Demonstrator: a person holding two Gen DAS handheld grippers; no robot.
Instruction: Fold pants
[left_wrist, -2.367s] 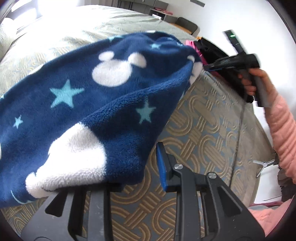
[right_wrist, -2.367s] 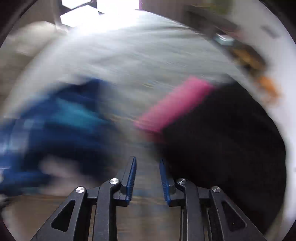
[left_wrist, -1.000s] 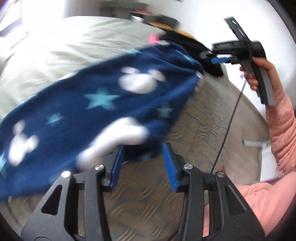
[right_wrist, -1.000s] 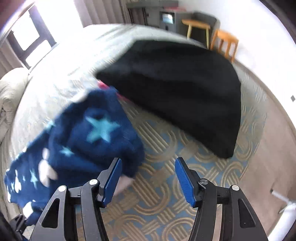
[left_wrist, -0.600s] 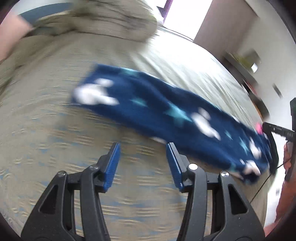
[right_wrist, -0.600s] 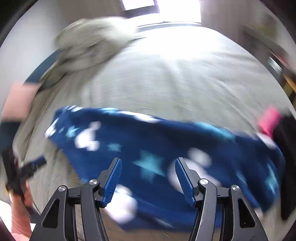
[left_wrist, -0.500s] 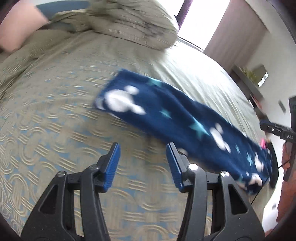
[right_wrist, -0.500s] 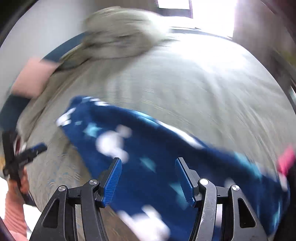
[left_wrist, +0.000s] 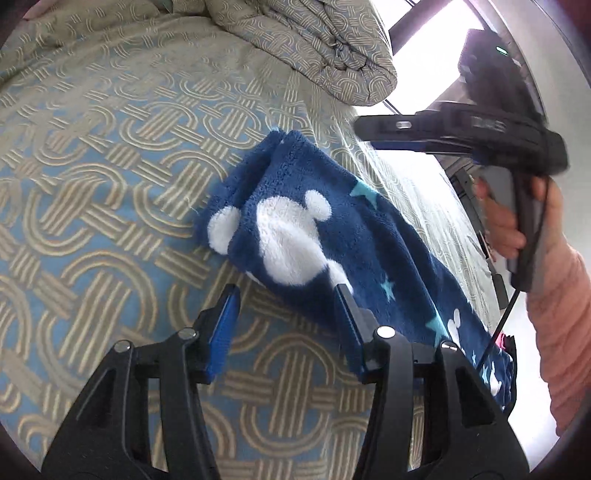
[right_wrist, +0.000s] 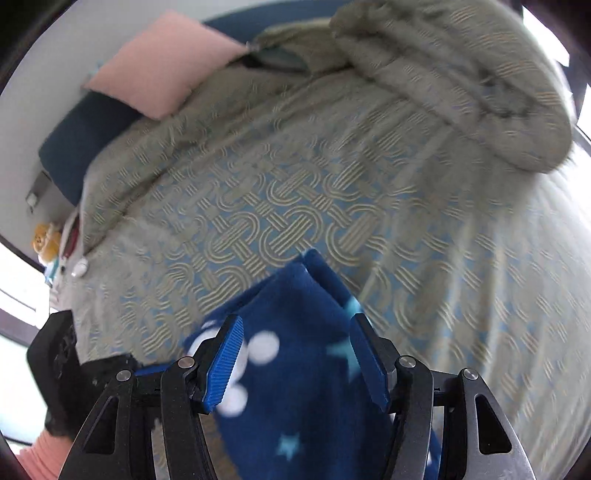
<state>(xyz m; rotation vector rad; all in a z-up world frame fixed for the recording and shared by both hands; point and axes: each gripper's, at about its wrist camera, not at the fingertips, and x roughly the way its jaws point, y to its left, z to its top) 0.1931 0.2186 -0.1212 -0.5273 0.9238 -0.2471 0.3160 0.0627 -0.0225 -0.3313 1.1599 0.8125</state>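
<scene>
The navy fleece pants (left_wrist: 317, 236) with white mouse heads and teal stars lie folded lengthwise in a long strip on the patterned bedspread (left_wrist: 96, 155). Their leg end points toward the pillows. My left gripper (left_wrist: 286, 314) is open and empty, just short of that end on its near side. My right gripper (right_wrist: 295, 354) is open and empty, hovering over the same leg end of the pants (right_wrist: 295, 369). In the left wrist view the right gripper (left_wrist: 373, 133) shows above the far edge, held by a hand.
A rumpled duvet (left_wrist: 306, 48) lies bunched at the head of the bed, also in the right wrist view (right_wrist: 461, 81). A pink pillow (right_wrist: 162, 62) leans on a dark headboard (right_wrist: 85, 140). A bedside stand with small items (right_wrist: 48, 243) is at left.
Both grippers let go of the pants, which now lie flat on the bed. Both then swung from the waist end toward the leg end.
</scene>
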